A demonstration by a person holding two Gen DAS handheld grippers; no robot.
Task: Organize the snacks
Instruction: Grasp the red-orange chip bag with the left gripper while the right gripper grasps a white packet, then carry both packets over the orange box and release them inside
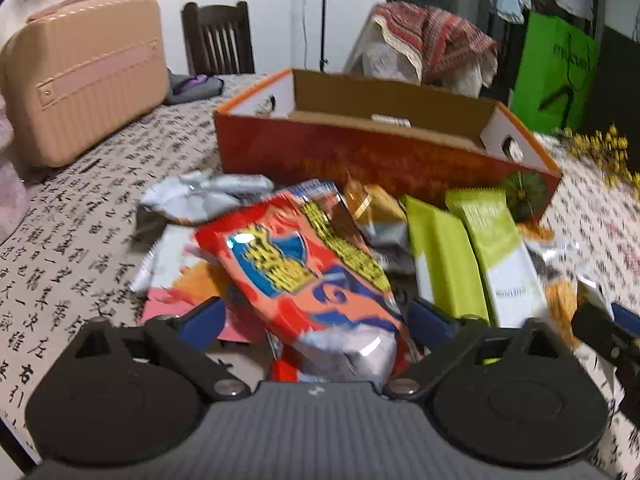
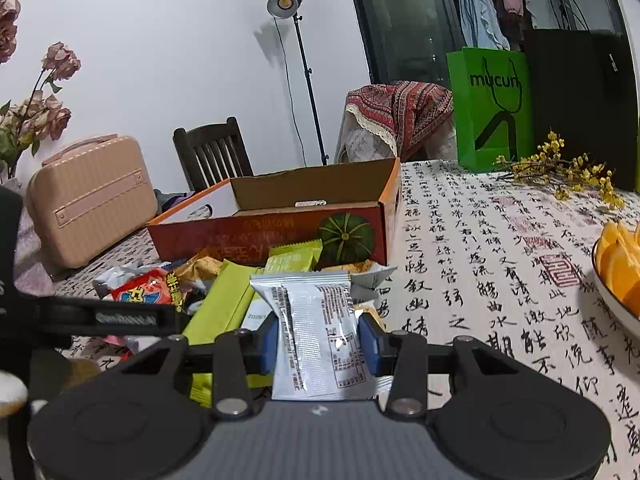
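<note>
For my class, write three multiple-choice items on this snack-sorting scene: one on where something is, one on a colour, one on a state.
1. Where does the snack pile lie?
A. in front of the cardboard box
B. inside the box
C. on the chair

2. What colour is the paper bag at the table's far edge?
A. blue
B. green
C. white

3. What is the right gripper doing?
A. standing open and empty
B. gripping a silver packet
C. gripping a red packet

Answers:
1 A, the packets lie on the cloth against the box's front wall.
2 B, the bag is bright green.
3 B, both blue pads press on the silver packet's sides.
</note>
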